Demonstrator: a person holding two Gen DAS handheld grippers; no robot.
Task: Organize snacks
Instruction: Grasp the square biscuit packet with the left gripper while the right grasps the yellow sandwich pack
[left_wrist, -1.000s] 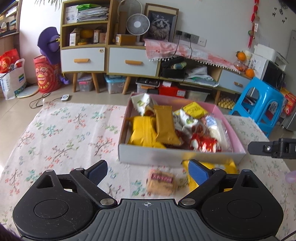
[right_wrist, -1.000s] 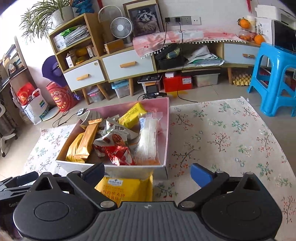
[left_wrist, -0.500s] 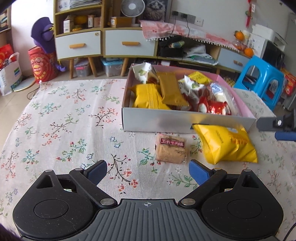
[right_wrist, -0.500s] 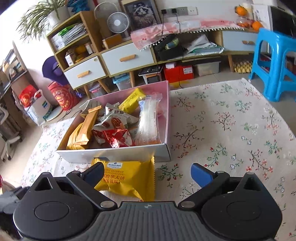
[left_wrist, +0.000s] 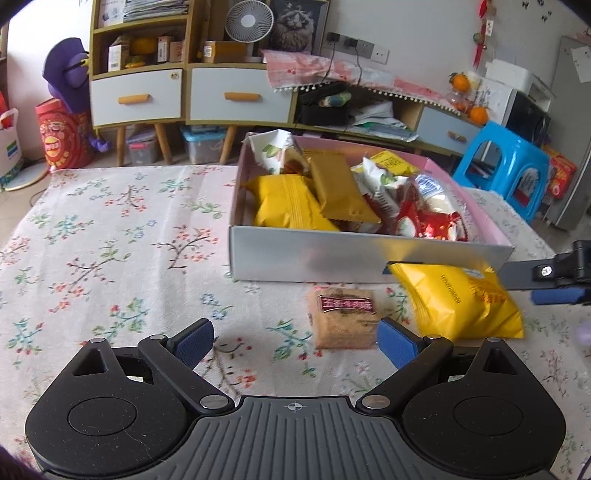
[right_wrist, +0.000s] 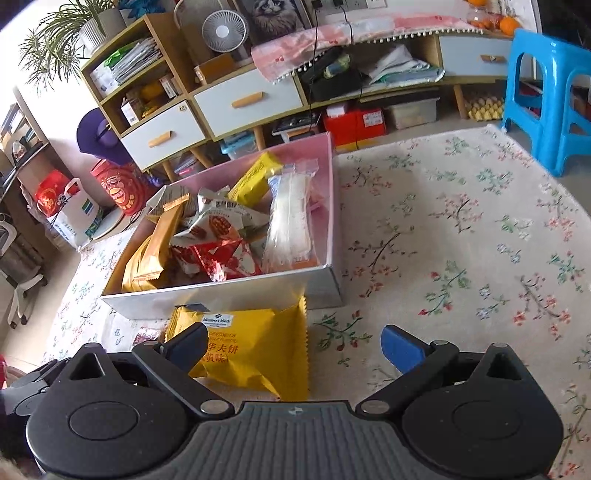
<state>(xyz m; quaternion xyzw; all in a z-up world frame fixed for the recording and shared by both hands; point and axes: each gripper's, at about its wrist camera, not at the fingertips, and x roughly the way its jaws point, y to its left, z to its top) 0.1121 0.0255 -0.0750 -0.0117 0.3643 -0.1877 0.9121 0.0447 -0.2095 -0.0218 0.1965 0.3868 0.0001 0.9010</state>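
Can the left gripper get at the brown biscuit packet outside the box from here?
Probably yes: the left gripper is open, the biscuit packet lies flat just ahead by its right finger, nothing between.

Box: open and shallow, silvery outside, pink inside, standing on the floral-clothed desk.
Box contents: heaped snack packets, among them a yellow packet, a tan one leaning over it, a red packet, white printed wrappers and a clear bag along the right wall.
Yellow biscuit bag: large, puffed, crimped ends, lying flat just outside the box's near wall, touching it.
Square biscuit pack: clear wrap, red label, flat on the desk just left of the yellow bag.
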